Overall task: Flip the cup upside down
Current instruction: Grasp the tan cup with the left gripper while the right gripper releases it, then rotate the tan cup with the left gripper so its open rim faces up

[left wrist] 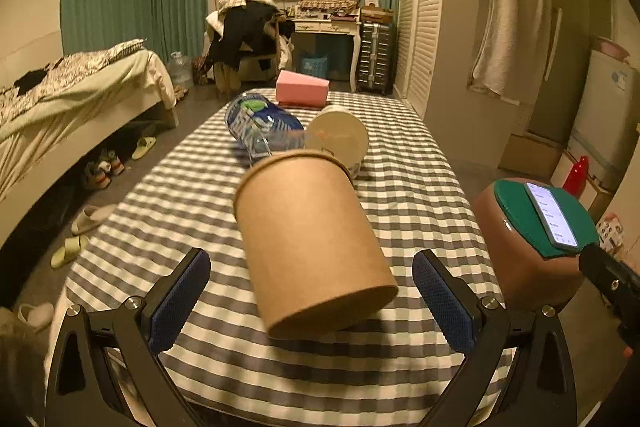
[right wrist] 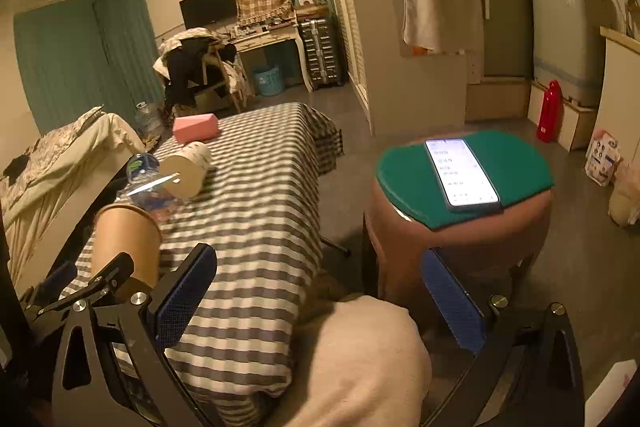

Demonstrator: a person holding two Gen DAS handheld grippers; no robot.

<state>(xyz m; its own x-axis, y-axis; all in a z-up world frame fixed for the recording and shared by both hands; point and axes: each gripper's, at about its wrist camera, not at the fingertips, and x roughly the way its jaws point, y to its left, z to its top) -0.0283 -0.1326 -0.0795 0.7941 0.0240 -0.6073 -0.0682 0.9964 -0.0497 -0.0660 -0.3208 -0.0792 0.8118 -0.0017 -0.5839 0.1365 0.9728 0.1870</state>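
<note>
Left wrist view: the left gripper (left wrist: pixel 312 291) stands wide, its blue pads on either side of the brown paper cup (left wrist: pixel 308 239) without touching it. The cup lies on its side near the near edge of the checkered tabletop (left wrist: pixel 408 187), closed base toward the camera. Beyond it lie a plastic bottle (left wrist: pixel 260 125) and a second cup (left wrist: pixel 338 137). The right gripper (right wrist: pixel 320 291) is wide and holds nothing, off the tabletop's right edge beside a stool (right wrist: pixel 460 227).

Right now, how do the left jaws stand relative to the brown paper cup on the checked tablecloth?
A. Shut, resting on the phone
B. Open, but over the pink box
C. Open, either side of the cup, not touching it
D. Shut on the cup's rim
C: the left gripper has its jaws spread wide, with the brown paper cup between the blue pads and a visible gap of grey-and-white checked tablecloth on each side.
</note>
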